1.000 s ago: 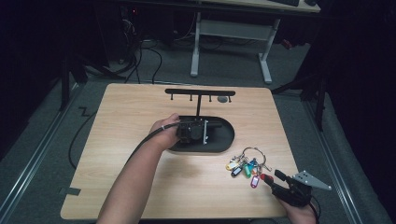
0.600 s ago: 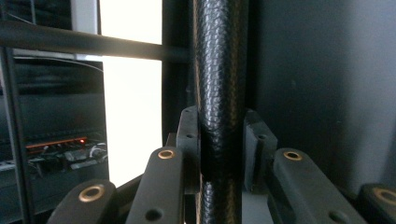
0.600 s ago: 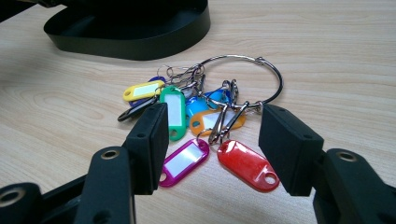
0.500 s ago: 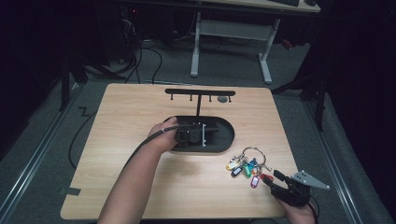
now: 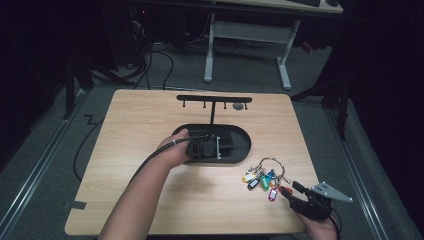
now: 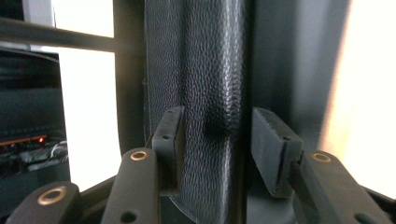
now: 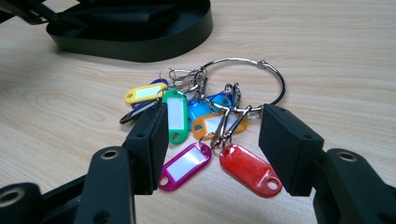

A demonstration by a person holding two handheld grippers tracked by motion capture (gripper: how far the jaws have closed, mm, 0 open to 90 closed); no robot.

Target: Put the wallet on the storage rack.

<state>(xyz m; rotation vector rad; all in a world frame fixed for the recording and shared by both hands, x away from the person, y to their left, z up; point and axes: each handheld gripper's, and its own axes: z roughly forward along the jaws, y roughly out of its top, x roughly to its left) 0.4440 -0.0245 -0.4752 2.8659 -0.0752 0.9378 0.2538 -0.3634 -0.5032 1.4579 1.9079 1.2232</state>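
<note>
A black oval tray [image 5: 243, 154] lies mid-table, and my left gripper [image 5: 223, 146] reaches into it from the left. Its jaws have just been opening; a black grained leather piece [image 6: 201, 70] stands between them in the left gripper view, and the right pad [image 6: 271, 144] is clear of it. My left gripper [image 6: 217, 135] is open. At the near right, a metal ring with several coloured key tags [image 5: 262, 176] lies on the wood. My right gripper [image 5: 290, 189] is open just short of it. In the right gripper view the tags [image 7: 205, 119] lie between my right gripper's [image 7: 212, 135] spread pads, untouched.
A black T-shaped rack with small hooks [image 5: 214, 99] rises behind the tray. The tray's wall [image 7: 140, 46] lies beyond the keys in the right gripper view. Bare wood spans the table's left half and near edge. Desk legs and cables stand on the floor beyond.
My left hand has crept slightly toward the near side inside the tray. The right hand and the keys have kept still.
</note>
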